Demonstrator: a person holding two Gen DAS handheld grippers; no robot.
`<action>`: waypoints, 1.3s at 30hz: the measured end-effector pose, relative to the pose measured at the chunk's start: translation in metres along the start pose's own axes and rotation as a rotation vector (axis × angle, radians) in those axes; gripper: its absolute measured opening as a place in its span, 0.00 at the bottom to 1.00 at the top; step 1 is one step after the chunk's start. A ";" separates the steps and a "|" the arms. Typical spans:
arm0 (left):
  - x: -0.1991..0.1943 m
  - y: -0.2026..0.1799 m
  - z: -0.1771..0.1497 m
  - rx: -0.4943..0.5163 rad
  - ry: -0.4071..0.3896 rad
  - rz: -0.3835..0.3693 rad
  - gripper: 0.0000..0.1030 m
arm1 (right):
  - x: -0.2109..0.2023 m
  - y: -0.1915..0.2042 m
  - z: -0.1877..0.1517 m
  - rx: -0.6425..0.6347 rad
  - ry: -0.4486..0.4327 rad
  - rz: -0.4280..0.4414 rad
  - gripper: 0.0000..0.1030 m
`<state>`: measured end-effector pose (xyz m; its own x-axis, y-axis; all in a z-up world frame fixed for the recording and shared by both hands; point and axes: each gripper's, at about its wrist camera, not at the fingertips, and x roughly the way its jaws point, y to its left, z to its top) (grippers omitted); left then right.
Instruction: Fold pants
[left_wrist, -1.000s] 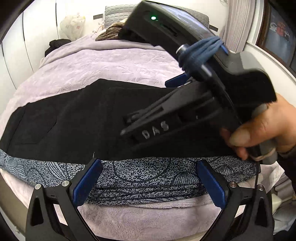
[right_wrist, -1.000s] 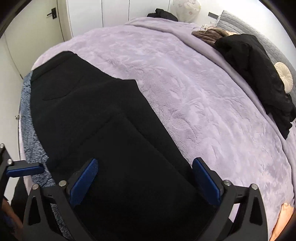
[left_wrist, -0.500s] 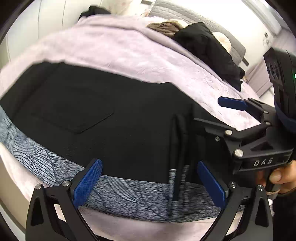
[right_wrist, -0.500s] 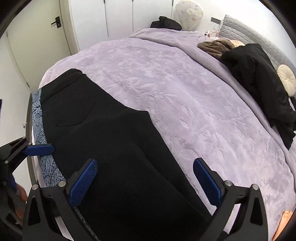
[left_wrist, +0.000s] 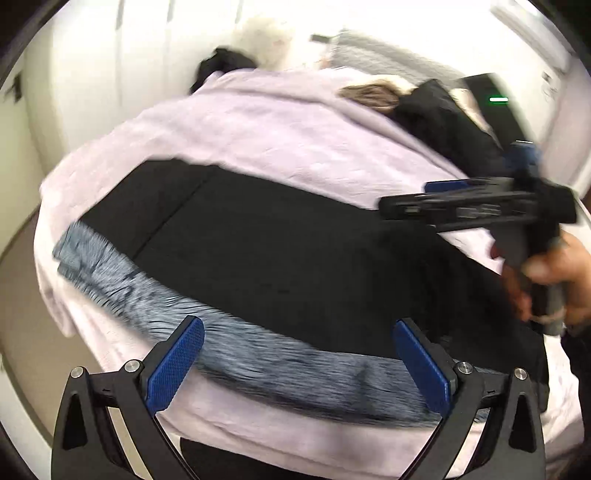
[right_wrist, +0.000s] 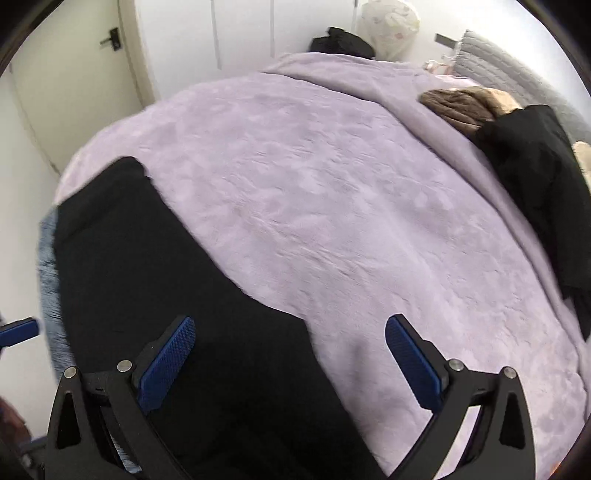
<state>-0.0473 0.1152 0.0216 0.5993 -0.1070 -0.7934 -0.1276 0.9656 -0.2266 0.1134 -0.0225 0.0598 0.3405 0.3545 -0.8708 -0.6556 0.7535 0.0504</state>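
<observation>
Nearest the left wrist lens, the left gripper (left_wrist: 299, 360) hangs with its blue pads spread wide and nothing between them, above a blue-grey patterned cloth (left_wrist: 258, 354) at the bed's edge. Just beyond it the black pants (left_wrist: 280, 251) lie flat on the lilac blanket (left_wrist: 280, 125), overlapping that cloth. Over the pants, the right gripper (right_wrist: 291, 354) is likewise wide apart and empty. Farther back, a black garment (right_wrist: 535, 170) rests beside a brown one (right_wrist: 458, 107).
</observation>
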 end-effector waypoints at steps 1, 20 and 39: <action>0.010 0.014 0.001 -0.043 0.034 0.004 1.00 | 0.003 0.013 0.007 -0.042 -0.003 0.024 1.00; -0.001 0.180 0.001 -0.220 0.015 -0.028 1.00 | 0.125 0.136 0.115 -0.297 0.103 0.427 0.52; 0.049 0.182 0.088 0.192 0.240 -0.416 0.78 | -0.008 0.160 0.083 -0.453 -0.145 0.438 0.34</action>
<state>0.0288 0.3065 -0.0085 0.3676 -0.5208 -0.7705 0.2440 0.8535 -0.4605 0.0615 0.1415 0.1153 0.0440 0.6709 -0.7403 -0.9631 0.2253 0.1470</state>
